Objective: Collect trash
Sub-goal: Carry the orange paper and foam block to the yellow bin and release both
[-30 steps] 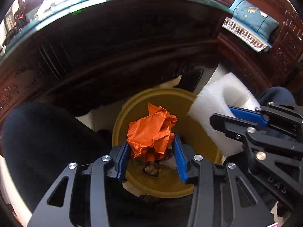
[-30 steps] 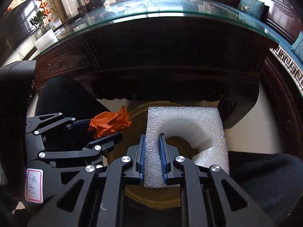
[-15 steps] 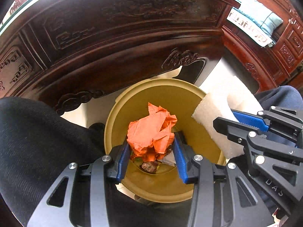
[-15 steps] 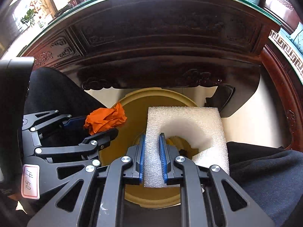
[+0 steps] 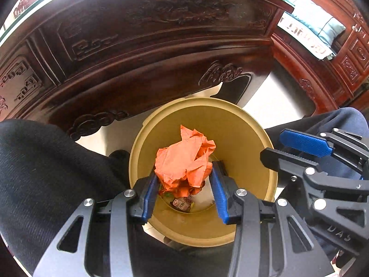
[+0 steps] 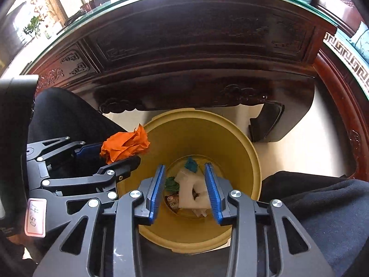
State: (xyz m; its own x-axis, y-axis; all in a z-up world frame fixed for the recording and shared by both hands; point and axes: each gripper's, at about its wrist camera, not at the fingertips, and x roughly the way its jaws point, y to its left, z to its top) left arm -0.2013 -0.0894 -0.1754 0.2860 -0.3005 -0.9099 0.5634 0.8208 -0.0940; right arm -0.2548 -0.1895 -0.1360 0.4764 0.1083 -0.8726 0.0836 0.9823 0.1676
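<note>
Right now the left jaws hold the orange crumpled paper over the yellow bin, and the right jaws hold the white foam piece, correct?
Not quite: in the right wrist view the right gripper is open and the white foam piece lies inside the yellow bin. The left gripper does hold the orange crumpled paper.

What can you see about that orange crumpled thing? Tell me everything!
The orange crumpled paper looks like thin paper or wrapper, scrunched into a loose ball with sharp folds and one pointed corner sticking up. The left gripper has its blue jaws pinching it on both sides, holding it in the air over the open yellow bin. It touches only the jaws, not the bin or the trash at the bottom.
</note>
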